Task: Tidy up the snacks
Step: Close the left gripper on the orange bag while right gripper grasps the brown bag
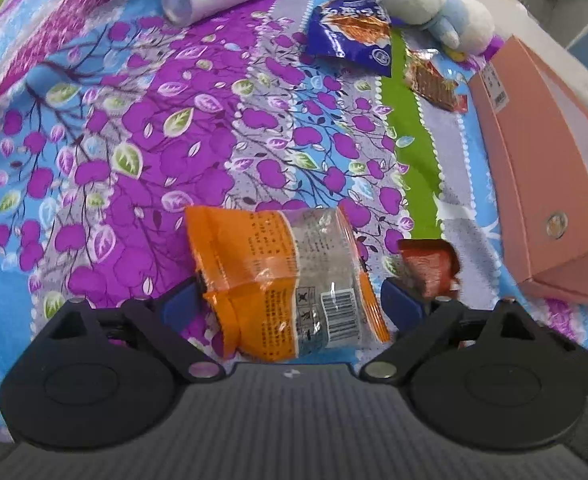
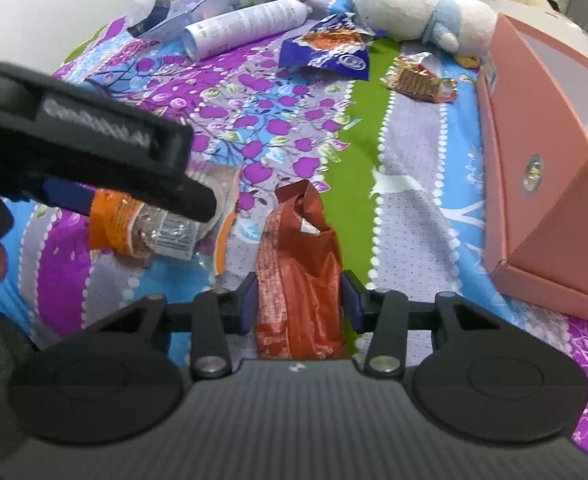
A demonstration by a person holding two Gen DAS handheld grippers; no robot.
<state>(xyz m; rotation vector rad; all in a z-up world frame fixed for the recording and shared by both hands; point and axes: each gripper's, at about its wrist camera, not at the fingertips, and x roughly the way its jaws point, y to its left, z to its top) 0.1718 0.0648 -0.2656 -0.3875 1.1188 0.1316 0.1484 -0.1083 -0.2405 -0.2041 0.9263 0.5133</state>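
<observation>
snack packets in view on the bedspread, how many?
4. Orange packet between the left gripper's fingers; red packet between the right gripper's; blue packet and a small red-gold packet near the plush toy. Others may be hidden.

place: home, prob a bedroom, i'm working over a bed
surface: soft quilted bedsheet (image 1: 141, 128) w/ purple blossoms, blue + green stripes, wrinkles under the stuff on it
soft toy: white/blue plush (image 2: 422, 16) lying at the far end of the sheet, typical bedroom thing
clutter: white spray can (image 2: 245, 28) on its side, torn clear packaging behind it, no shelving or counters
snacks: loose packets scattered on the sheet, e.g. blue wrapper (image 1: 350, 34) + orange pack (image 1: 277, 280), household stuff not shop display
box: pink cardboard box (image 1: 542, 184) sat on the sheet at my right
edges: pale wall/furniture bits past the bed, too blurry to tell more
</observation>
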